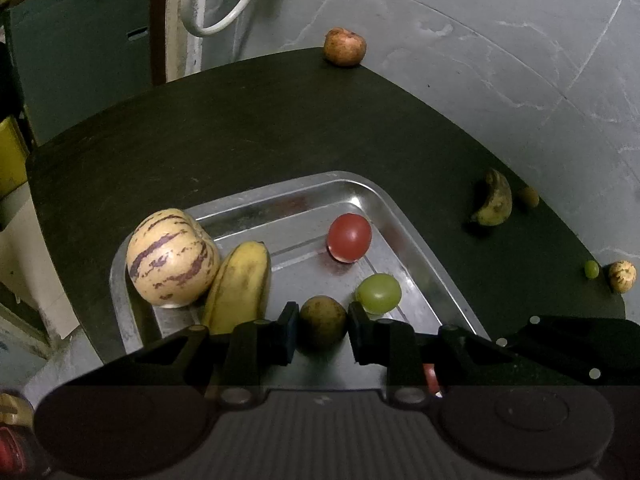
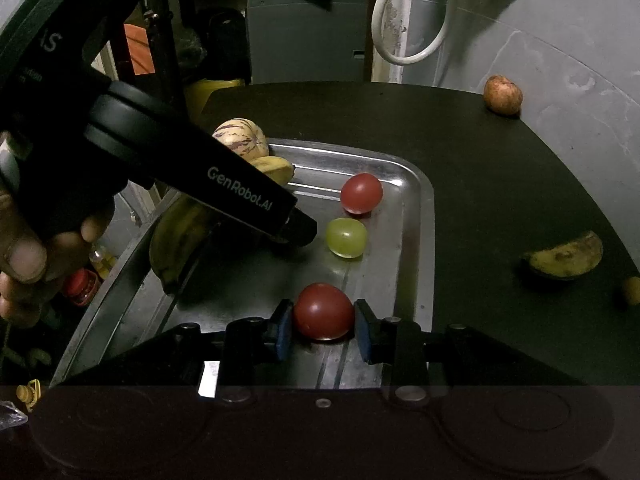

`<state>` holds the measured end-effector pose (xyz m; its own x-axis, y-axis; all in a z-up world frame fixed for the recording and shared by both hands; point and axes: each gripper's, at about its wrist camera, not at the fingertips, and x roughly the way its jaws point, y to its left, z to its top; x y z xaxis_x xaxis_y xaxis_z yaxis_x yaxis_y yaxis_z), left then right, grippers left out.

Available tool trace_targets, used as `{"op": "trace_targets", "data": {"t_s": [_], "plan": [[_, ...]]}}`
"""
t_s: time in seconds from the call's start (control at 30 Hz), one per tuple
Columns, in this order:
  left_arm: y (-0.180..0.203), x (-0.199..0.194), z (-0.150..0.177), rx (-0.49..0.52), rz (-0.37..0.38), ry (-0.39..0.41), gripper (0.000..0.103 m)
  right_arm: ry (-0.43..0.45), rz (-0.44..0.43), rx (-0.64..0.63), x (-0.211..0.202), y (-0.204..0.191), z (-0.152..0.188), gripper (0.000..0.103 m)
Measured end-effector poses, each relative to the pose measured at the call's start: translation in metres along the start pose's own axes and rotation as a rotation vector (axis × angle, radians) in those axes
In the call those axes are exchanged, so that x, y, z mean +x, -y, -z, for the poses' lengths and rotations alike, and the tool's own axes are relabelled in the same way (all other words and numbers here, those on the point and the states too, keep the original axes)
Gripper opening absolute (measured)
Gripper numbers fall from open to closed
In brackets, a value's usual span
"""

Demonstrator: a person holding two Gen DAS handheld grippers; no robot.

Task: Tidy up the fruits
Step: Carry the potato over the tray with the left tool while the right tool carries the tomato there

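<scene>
Left claw [image 1: 323, 322]: clamped on brown-green round fruit [image 1: 322, 320], lower centre, over steel tray [image 1: 404, 208]. Right claw [image 2: 323, 326]: gripping red tomato [image 2: 323, 311], low over tray floor, release straight below.

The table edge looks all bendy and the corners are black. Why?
Left wrist view: the fisheye lens curves the dark table edge and blacks out the corners; the metal tray glints. Right wrist view: same bending, dim light, tray rim shiny.
</scene>
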<state>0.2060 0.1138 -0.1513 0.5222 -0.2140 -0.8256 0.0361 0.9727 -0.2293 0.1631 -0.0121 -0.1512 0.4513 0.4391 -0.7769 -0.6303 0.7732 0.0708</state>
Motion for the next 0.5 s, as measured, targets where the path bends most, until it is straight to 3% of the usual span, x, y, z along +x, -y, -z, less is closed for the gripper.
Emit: {"op": "trace_targets", "data": {"t_s": [0.5], "plan": [[0.003,-0.013,-0.007,-0.012,0.01,0.033,0.03,0.04,0.005,0.01,-0.014,0.001,-0.006,0.043]]}}
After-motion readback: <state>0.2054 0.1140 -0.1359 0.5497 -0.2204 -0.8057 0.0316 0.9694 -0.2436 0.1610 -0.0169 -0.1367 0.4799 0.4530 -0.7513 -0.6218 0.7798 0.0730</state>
